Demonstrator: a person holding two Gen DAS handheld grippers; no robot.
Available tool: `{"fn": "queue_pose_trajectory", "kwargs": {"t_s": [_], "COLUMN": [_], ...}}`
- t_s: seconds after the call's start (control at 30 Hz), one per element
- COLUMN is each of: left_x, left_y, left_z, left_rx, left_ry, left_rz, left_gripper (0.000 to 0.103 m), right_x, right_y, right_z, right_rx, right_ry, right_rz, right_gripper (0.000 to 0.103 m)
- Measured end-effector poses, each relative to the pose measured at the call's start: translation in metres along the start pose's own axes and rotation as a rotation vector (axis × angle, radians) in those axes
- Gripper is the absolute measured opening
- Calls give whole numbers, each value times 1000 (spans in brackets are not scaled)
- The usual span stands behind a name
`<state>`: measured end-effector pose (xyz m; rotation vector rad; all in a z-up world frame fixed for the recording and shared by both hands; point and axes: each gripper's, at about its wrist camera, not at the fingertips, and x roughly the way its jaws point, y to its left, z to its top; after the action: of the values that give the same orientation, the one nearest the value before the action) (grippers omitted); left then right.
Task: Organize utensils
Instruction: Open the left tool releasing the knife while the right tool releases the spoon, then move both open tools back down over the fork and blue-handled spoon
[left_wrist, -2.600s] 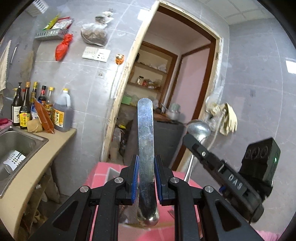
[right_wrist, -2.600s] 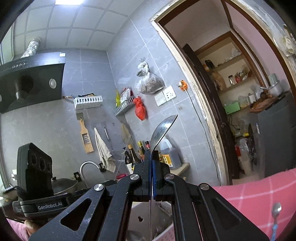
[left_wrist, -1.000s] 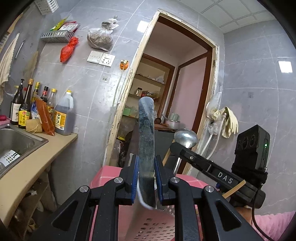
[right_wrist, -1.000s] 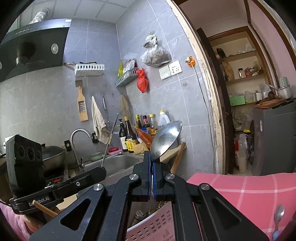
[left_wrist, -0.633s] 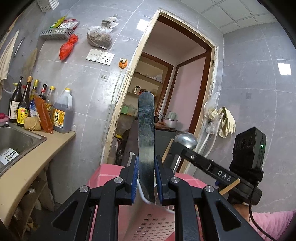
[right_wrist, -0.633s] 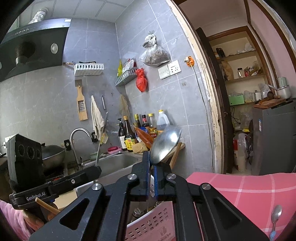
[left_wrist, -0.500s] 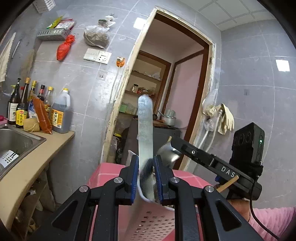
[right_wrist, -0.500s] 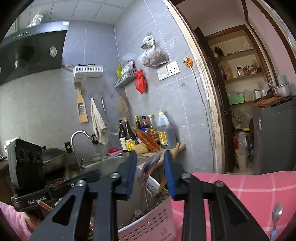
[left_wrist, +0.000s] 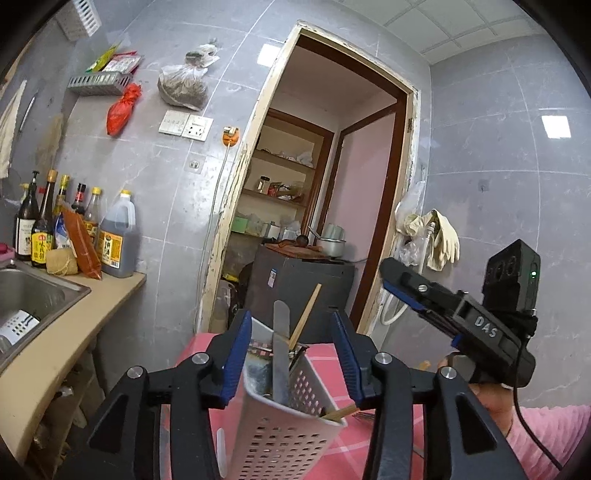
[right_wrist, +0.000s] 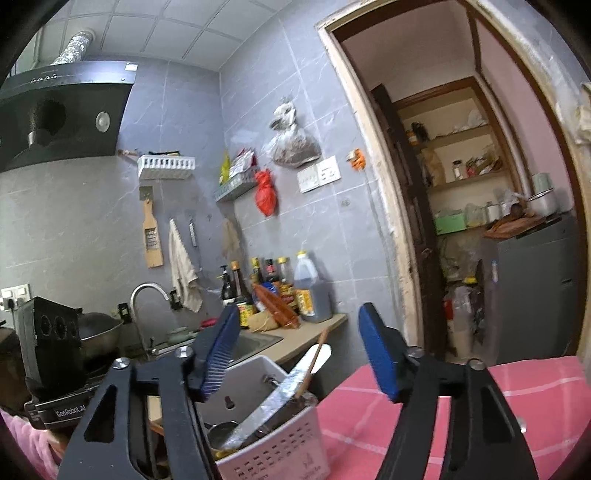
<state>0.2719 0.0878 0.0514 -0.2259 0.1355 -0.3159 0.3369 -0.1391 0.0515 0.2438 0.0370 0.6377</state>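
Note:
A white perforated utensil holder (left_wrist: 284, 435) (right_wrist: 280, 454) stands on the pink cloth just below both grippers. A flat metal blade (left_wrist: 280, 350) (right_wrist: 280, 395) rests upright in it beside a wooden chopstick (left_wrist: 304, 317) (right_wrist: 314, 358). My left gripper (left_wrist: 290, 354) has its jaws opening; the blade stands between the blue pads (left_wrist: 236, 354), free of them. My right gripper (right_wrist: 299, 350) (left_wrist: 395, 277) is also opening, with nothing between its pads (right_wrist: 380, 354). A spoon bowl (right_wrist: 221, 432) lies low inside the holder.
A pink chequered tablecloth (right_wrist: 480, 387) covers the table. To the left are a counter with a steel sink (left_wrist: 29, 295), a tap (right_wrist: 144, 295), a wok (right_wrist: 99, 328) and several bottles (left_wrist: 110, 240). A doorway with a grey cabinet (left_wrist: 295, 280) is ahead.
Both grippers have gone from shut to open. The blade has dropped from the left pads into the holder, and the spoon has left the right pads and sunk into it.

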Motion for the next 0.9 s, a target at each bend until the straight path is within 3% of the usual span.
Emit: {"fn": "queue_pose_trajectory", "kwargs": {"t_s": [0.23,0.43,0.63,0.9], "left_x": [-13,-23,-27,-15], "left_y": [-28,-63,-96,-136], "left_z": [2,2,-5,-23], "left_rx": [17,51,70,106], "left_ry": [-48,-78,-65,17], "left_rz": [11,15,9,38], "left_gripper": [81,100,103,103], "right_x": [-45,-87,-128,-166], "right_y": [-10,-19,-28,-49], "right_z": [17,27,29,23], "right_rx": [-33,-69,-100,-128], "right_ry": [-55,-86,-79,-9], "right_rz": [-107,-187,-247,-325], "right_gripper": [88,98,101,101]}}
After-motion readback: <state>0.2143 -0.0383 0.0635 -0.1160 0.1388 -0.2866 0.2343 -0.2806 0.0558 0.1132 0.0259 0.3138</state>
